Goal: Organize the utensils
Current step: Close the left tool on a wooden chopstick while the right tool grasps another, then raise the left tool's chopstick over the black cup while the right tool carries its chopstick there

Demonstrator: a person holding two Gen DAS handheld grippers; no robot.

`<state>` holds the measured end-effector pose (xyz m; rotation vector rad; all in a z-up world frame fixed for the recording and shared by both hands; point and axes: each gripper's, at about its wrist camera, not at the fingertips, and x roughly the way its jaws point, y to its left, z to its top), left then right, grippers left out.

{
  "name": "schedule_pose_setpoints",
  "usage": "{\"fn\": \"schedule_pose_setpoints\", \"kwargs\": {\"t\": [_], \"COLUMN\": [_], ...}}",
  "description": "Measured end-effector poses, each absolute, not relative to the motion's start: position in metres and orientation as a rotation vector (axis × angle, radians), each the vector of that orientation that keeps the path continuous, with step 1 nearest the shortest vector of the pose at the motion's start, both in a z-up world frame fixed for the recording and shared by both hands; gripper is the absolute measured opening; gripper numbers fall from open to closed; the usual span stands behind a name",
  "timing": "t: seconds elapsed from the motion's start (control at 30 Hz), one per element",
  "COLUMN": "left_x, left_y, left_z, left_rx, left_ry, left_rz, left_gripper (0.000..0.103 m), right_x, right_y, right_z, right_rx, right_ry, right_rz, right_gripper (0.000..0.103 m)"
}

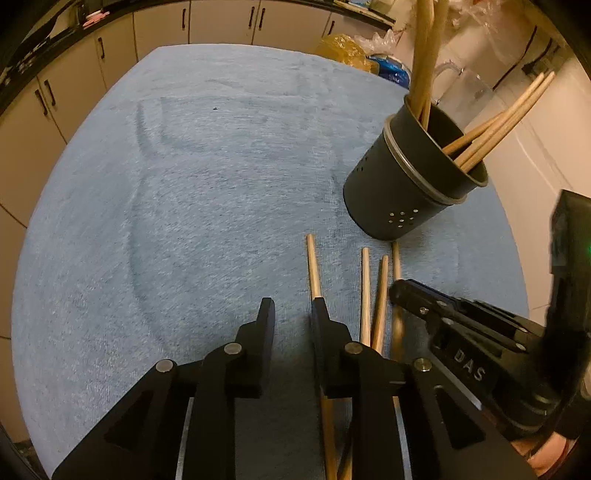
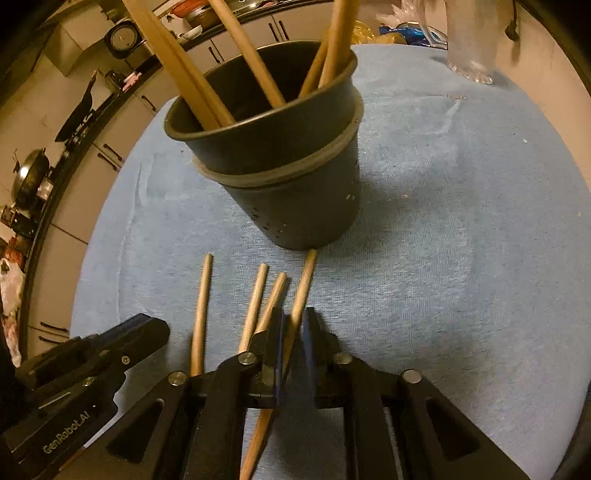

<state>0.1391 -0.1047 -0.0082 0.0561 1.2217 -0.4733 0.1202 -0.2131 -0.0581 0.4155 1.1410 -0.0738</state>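
A dark utensil holder (image 1: 410, 173) (image 2: 288, 162) stands on the blue cloth and holds several wooden chopsticks (image 1: 498, 125) (image 2: 177, 62). Several more wooden chopsticks (image 1: 365, 291) (image 2: 255, 306) lie side by side on the cloth in front of it. My right gripper (image 2: 293, 317) is closed around the rightmost chopstick (image 2: 303, 288), which still lies on the cloth. It shows in the left wrist view (image 1: 397, 288) at the right. My left gripper (image 1: 291, 306) is open and empty, its right finger over the leftmost chopstick (image 1: 314, 269). It shows at the left of the right wrist view (image 2: 147, 328).
A blue cloth (image 1: 184, 184) covers the round table. A clear glass jug (image 2: 469, 40) (image 1: 461, 88) stands behind the holder. Plastic bags (image 1: 347, 48) lie at the far edge. Cabinets (image 1: 162, 26) and a counter with pans (image 2: 29, 177) stand beyond the table.
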Motion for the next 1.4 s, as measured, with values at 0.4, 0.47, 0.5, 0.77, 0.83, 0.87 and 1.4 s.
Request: {"fn": "schedule_pose_setpoints", "kwargs": {"t": [0.4,0.47,0.5,0.77,0.83,0.87,1.4], "left_x": [0.141,0.141,0.141,0.120,0.114,0.110,0.074], "left_y": [-0.140,-0.137,-0.134,-0.098,-0.091,-0.087,-0.072], "left_z": [-0.024,-0.022,-0.021,0.029,0.041,0.047,0.106], "left_rx": [0.192,0.176,0.166,0.069,0.046,0.036,0.003], "left_ry": [1.219,1.220,1.215,1.077,1.042,1.022,0.864], "left_rz": [-0.395,-0.398,-0.401,-0.419,-0.422,-0.426,-0.461], "left_gripper": [0.006,0.006,0.006,0.006,0.006,0.006,0.006], "right_x": [0.092,0.088,0.080,0.057,0.047,0.042,-0.001], "right_y": [-0.250,-0.252,-0.260,-0.249,-0.249,-0.250,-0.232], "right_z": [-0.055,-0.051,-0.049,-0.020,-0.010,-0.007,0.061], "right_rx": [0.494,0.510,0.513,0.518,0.516,0.516,0.454], "right_ry": [1.086,1.064,1.051,0.940,0.897,0.878,0.634], "right_rz": [-0.086,-0.069,-0.058,-0.012,-0.009,-0.009,-0.028], "right_gripper": [0.006,0.006,0.006,0.006,0.006,0.006,0.005]}}
